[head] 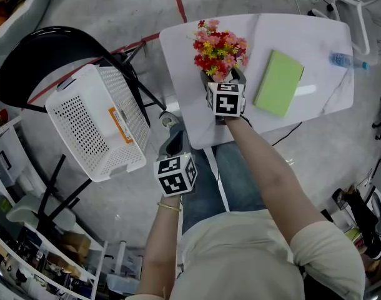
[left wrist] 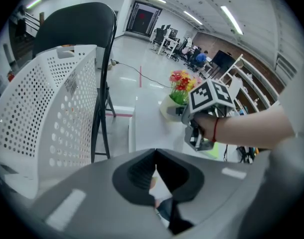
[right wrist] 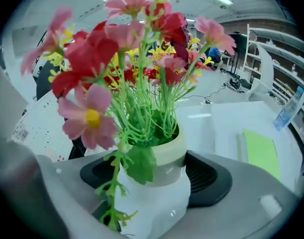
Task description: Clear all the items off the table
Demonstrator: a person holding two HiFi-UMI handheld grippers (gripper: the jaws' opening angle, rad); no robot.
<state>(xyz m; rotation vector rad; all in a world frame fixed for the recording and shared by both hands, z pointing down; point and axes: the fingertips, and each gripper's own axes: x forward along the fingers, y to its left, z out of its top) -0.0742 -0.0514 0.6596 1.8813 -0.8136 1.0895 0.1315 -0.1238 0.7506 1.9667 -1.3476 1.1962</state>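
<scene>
Head view: I see my right gripper (head: 223,79) out over the near edge of the white table (head: 315,39). My left gripper (head: 172,141) is held off the table, over my lap.

Right gripper: the jaws stand partly open around the white flower pot (right wrist: 157,183), with one dark pad on each side of its body. The pads (right wrist: 207,177) look to be pressed against it.

Flower pot: it sits upright between the right gripper's jaws, by the table's near left corner. Its base is hidden, so I cannot tell whether it rests on the table or hangs clear.

Flowers (right wrist: 127,54): pink, red and yellow on green stems, rising straight up ahead of the right gripper and filling most of its view.

Left gripper: in the left gripper view the jaws meet at their tips, with nothing between them.

Basket (head: 100,120): white and perforated, ahead and to the left of the left gripper. It rests on the black chair (head: 47,61).

Green book (head: 278,83): lying flat on the table to the right of the right gripper, apart from the pot.

Water bottle (head: 348,60): lying on its side well beyond the right gripper and to its right, past the book, near the table's far edge.
</scene>
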